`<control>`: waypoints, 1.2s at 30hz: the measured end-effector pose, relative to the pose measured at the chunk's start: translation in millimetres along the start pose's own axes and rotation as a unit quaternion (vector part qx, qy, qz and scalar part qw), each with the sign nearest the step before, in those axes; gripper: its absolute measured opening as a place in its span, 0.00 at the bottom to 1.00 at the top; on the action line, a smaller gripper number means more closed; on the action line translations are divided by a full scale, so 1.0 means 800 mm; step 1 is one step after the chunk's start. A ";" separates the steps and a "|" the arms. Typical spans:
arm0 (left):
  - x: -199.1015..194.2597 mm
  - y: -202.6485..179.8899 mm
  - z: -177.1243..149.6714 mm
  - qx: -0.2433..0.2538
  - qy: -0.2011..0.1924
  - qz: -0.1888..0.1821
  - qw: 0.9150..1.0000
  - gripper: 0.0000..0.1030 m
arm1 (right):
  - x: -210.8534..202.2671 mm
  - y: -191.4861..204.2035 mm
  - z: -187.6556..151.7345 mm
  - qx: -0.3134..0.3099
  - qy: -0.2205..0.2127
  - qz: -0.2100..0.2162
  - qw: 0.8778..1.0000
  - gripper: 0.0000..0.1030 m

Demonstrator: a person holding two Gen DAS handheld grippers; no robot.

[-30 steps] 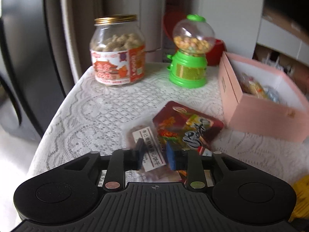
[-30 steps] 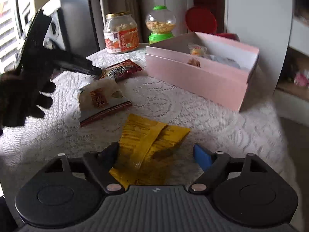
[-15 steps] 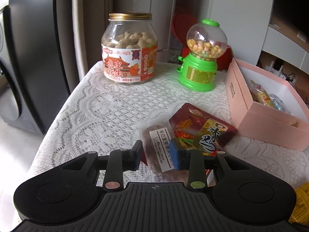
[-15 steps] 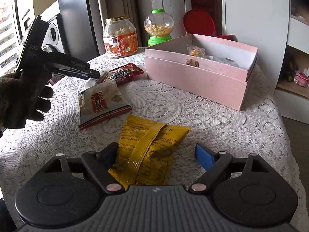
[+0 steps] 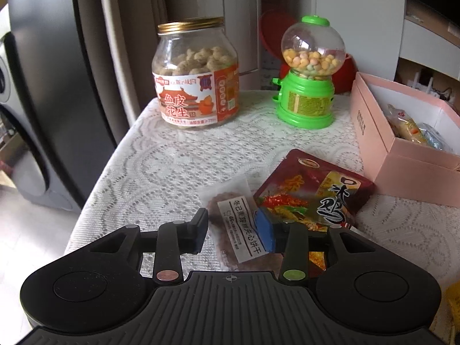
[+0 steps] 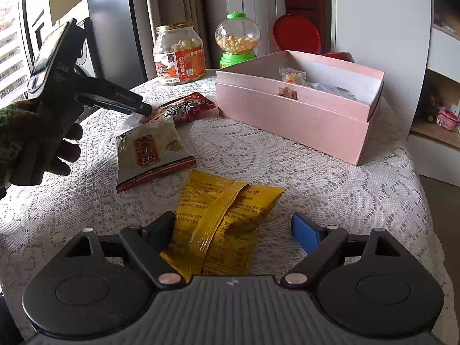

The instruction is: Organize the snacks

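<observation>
Both grippers lining up on snack packets

Left wrist view: the left gripper (image 5: pixel 231 231) is hovering with fingers open astride the clear biscuit packet (image 5: pixel 238 227), its long axis running away between them. Right wrist view: the right gripper (image 6: pixel 231 234) is waiting, fingers spread wide around the yellow packet (image 6: pixel 221 224) lying on the surface (image 6: pixel 330 178), with the pink box (image 6: pixel 290 115) ahead to the right.
</observation>
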State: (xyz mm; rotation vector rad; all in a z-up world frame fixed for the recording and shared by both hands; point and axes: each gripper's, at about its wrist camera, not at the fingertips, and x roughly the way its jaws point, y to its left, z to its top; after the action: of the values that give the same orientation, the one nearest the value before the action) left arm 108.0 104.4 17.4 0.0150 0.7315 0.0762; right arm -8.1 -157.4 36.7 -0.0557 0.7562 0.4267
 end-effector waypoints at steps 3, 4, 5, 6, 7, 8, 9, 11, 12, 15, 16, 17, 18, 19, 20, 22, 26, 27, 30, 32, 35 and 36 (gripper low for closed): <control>0.001 0.003 -0.001 -0.001 0.003 -0.008 1.000 0.50 | 0.000 0.000 0.000 -0.001 0.000 0.000 1.000 0.85; 0.002 0.004 -0.002 -0.001 0.004 -0.010 1.000 0.50 | 0.000 0.000 0.000 -0.001 0.001 0.000 1.000 0.85; 0.002 0.005 -0.003 -0.002 0.003 -0.012 1.000 0.50 | 0.000 0.000 0.000 -0.001 0.001 0.000 1.000 0.85; 0.003 0.006 -0.003 -0.005 0.003 -0.014 1.000 0.51 | 0.000 0.000 0.000 -0.001 0.001 0.000 1.000 0.85; 0.003 0.007 -0.004 -0.006 0.004 -0.015 1.000 0.51 | 0.000 0.000 0.000 -0.001 0.001 0.000 1.000 0.85; 0.003 0.009 -0.004 -0.006 0.004 -0.015 1.000 0.51 | 0.000 0.000 0.000 -0.001 0.001 0.000 1.000 0.85; 0.003 0.010 -0.005 -0.004 0.002 -0.014 1.000 0.51 | 0.000 0.000 0.000 -0.001 0.001 0.000 1.000 0.86; 0.002 0.010 -0.009 0.008 -0.006 -0.017 1.000 0.51 | 0.001 0.001 0.000 -0.004 0.004 0.004 1.000 0.88; 0.002 0.011 -0.010 0.012 -0.008 -0.020 1.000 0.50 | 0.002 0.001 0.001 -0.010 0.010 0.008 1.000 0.91; 0.000 0.015 -0.010 0.009 -0.001 -0.030 1.000 0.48 | 0.010 0.004 0.006 -0.031 0.034 0.022 0.999 1.00; -0.001 0.018 -0.011 -0.002 0.003 -0.035 0.999 0.47 | 0.011 0.006 0.007 -0.036 0.039 0.018 0.998 1.00; -0.002 0.020 -0.011 -0.007 0.004 -0.039 0.999 0.47 | 0.012 0.009 0.008 -0.039 0.042 0.014 0.998 1.00; -0.004 0.022 -0.013 -0.006 0.002 -0.045 0.999 0.46 | 0.012 0.012 0.008 -0.047 0.045 0.010 0.998 1.00; -0.005 0.023 -0.015 -0.004 -0.001 -0.048 0.999 0.42 | 0.013 0.014 0.007 -0.054 0.047 0.006 0.997 1.00; -0.009 0.025 -0.018 -0.006 -0.004 -0.051 0.999 0.40 | 0.012 0.015 0.007 -0.055 0.047 0.005 0.997 1.00; -0.022 0.030 -0.026 -0.017 -0.014 -0.060 0.998 0.33 | 0.010 0.014 0.007 -0.053 0.046 0.007 0.998 1.00; -0.070 0.040 -0.046 -0.037 -0.041 -0.087 0.995 0.15 | -0.005 0.010 0.003 -0.049 0.048 0.007 0.998 0.98; -0.079 0.041 -0.049 -0.038 -0.045 -0.096 0.994 0.14 | -0.010 0.009 0.002 -0.050 0.048 0.006 0.998 0.97; -0.102 0.037 -0.063 -0.030 -0.049 -0.104 0.993 0.13 | -0.024 0.010 0.000 -0.053 0.038 0.000 0.998 0.97; -0.110 0.029 -0.070 -0.006 -0.046 -0.091 0.995 0.14 | -0.027 0.012 0.003 -0.055 0.036 -0.011 0.998 0.96; -0.110 0.019 -0.074 0.026 -0.042 -0.043 0.998 0.14 | -0.024 0.011 0.006 -0.049 0.036 -0.015 0.998 0.96; -0.108 0.023 -0.073 0.015 -0.037 -0.043 0.998 0.14 | -0.020 0.010 0.006 -0.045 0.040 -0.016 0.998 0.96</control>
State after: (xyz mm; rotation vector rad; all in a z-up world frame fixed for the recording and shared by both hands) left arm 3.8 115.2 32.4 0.0153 0.6592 -0.0175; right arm -18.4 -154.8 52.0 -0.1705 0.8125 0.4299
